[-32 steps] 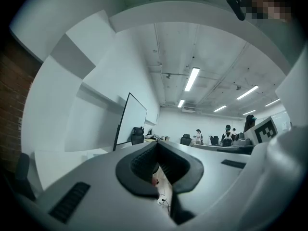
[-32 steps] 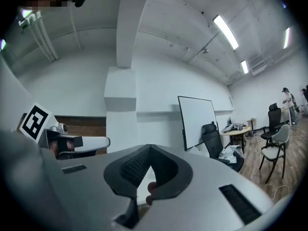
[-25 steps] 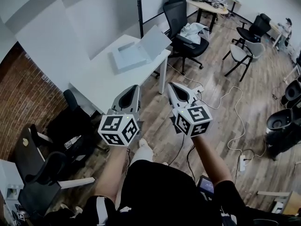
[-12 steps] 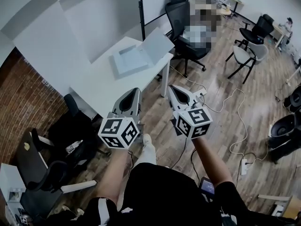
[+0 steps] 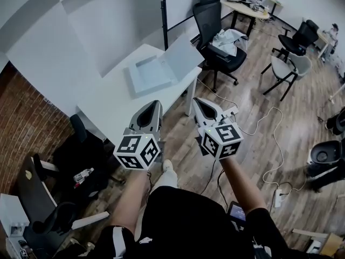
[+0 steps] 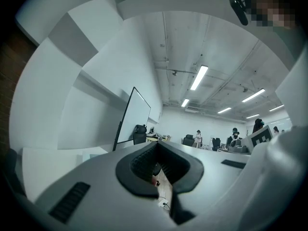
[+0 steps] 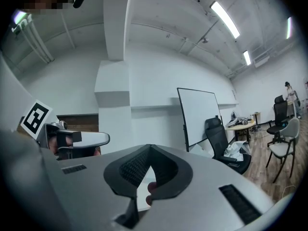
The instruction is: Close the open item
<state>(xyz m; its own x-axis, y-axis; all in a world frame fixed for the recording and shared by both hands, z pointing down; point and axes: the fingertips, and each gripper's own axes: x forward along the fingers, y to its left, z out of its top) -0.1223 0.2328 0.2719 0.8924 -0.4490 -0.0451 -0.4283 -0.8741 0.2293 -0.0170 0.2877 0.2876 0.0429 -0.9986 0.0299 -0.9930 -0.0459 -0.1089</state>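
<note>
At the upper middle of the head view, the white worktop (image 5: 116, 101) carries what looks like an open laptop (image 5: 156, 72), its lid tipped back toward the right. It is well apart from both tools, since the person stands on the wooden floor (image 5: 253, 139) short of it. Below it at frame centre, the left tongs (image 5: 156, 104) and then the right tongs (image 5: 198, 100) are held side by side, each pressed together on nothing and aimed forward. This is probably a carrying pose for the approach, and closing the lid will likely call for coming nearer first.
</note>
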